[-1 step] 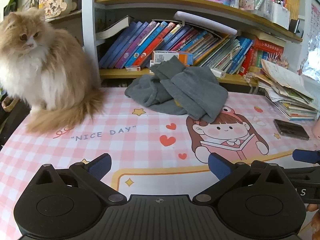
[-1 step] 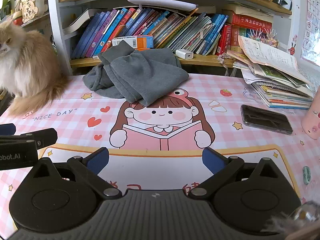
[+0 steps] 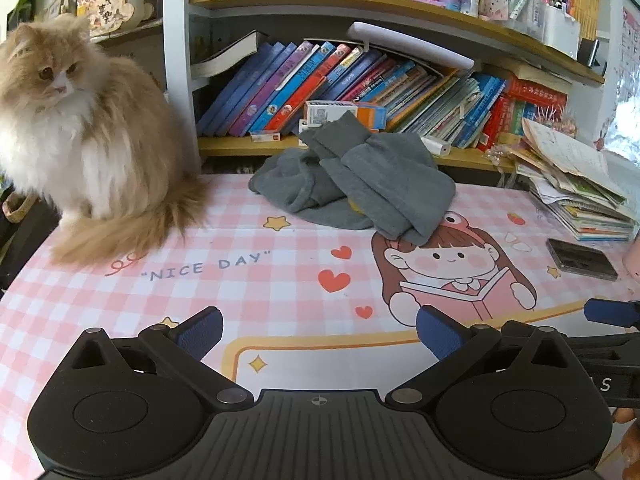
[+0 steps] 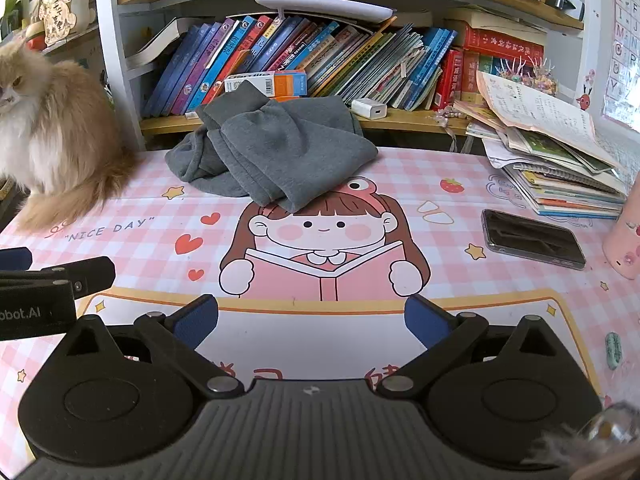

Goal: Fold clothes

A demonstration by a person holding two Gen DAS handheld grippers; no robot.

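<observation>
While both grippers are hovering low over the near edge of a desk, nothing is being held. A pink checked desk mat [image 4: 460,216], printed with a cartoon girl reading and the words "NICE DAY", is covering the desk. At its far side, a crumpled grey garment [image 3: 356,184] [image 4: 276,152] is lying in a loose heap, its back edge just in front of the lower bookshelf [image 4: 400,118] and its front edge draping over the top of the cartoon girl's head. The left gripper [image 3: 318,334] is pointing toward it with its blue-padded fingers spread wide and only bare mat between them. The right gripper [image 4: 312,320] is sitting just beside it, likewise spread wide and empty, well short of the garment. A fluffy ginger and white cat [image 3: 80,136] is sitting on the mat's far left corner, near the garment but not touching it. To the right, a dark phone [image 4: 532,238] is lying flat beside a slumping stack of books and papers [image 4: 560,168].
</observation>
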